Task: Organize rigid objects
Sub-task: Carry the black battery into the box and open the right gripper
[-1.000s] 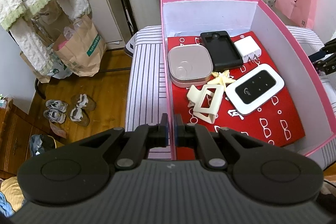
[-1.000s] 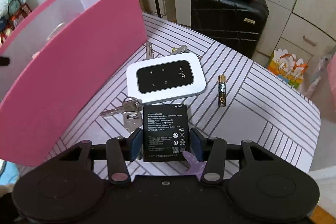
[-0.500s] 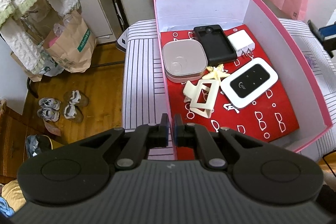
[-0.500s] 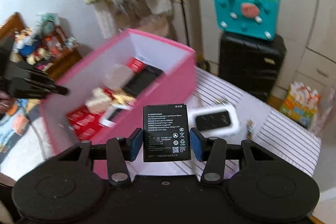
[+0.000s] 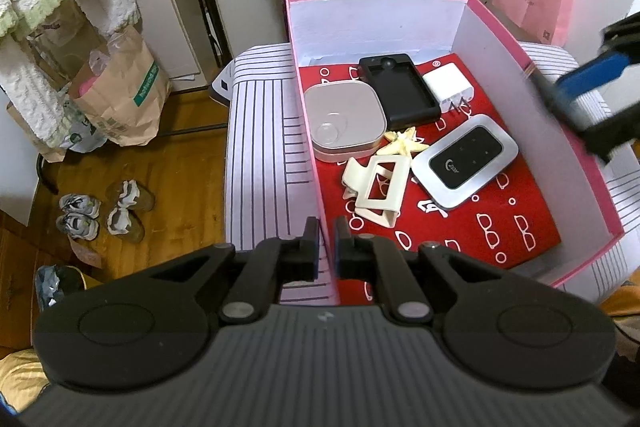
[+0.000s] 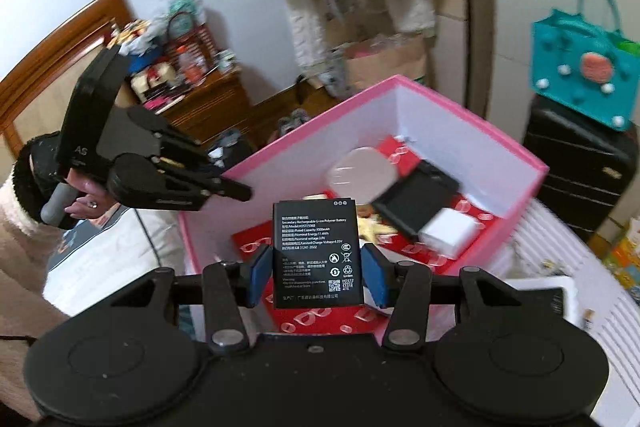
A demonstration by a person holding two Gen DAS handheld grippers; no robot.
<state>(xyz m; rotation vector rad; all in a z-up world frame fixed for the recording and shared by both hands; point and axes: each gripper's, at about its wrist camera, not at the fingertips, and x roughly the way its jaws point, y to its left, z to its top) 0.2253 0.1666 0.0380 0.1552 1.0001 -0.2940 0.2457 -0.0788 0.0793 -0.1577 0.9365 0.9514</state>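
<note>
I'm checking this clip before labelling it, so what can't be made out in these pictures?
- Left wrist view: the right gripper is motion-blurred and cut off by the right edge.
- Left wrist view: the left gripper hides the near corner of the pink box.
- Right wrist view: the battery covers box contents behind it; the rest are blurred.
</note>
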